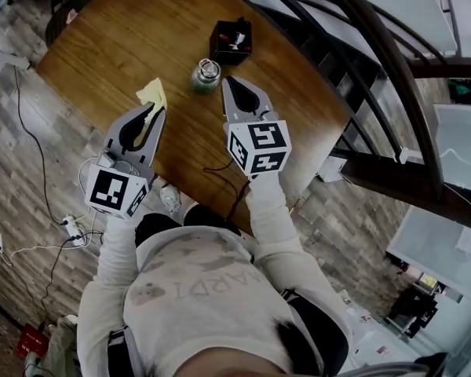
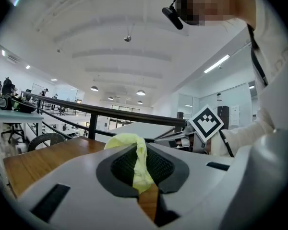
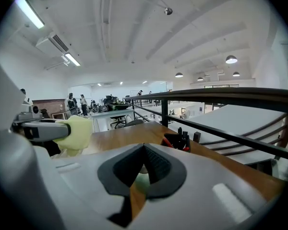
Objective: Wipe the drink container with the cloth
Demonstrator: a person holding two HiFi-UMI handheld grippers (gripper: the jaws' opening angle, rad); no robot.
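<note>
Yellow, soft, crumpled cloth (image 1: 151, 94) is pinched in the left tongs (image 1: 158, 109), whose jaws are clenched on a fold of it, so that a strip runs down between the ribbed pads while the rest bunches out beyond the tips. The small clear glass drink container with a pale lid (image 1: 206, 75) stands upright on the brown wooden table (image 1: 125, 30), between the two tongs and near a black box-shaped holder of pens (image 1: 231, 41). The cloth is near the container on its left but apart from it. The right tongs (image 1: 227, 79) hover just beside the container on its right, their jaws pressed together at the tips and grasping nothing; the greenish glass shows only through the gap under them. By the look of it the cloth is in hand and the wiping itself is not yet begun; this is the approach. The next move calls for carrying the cloth across to touch the glass, and probably for parting the right jaws to steady the container, since so light a jar may slide or tip when rubbed from one side.
</note>
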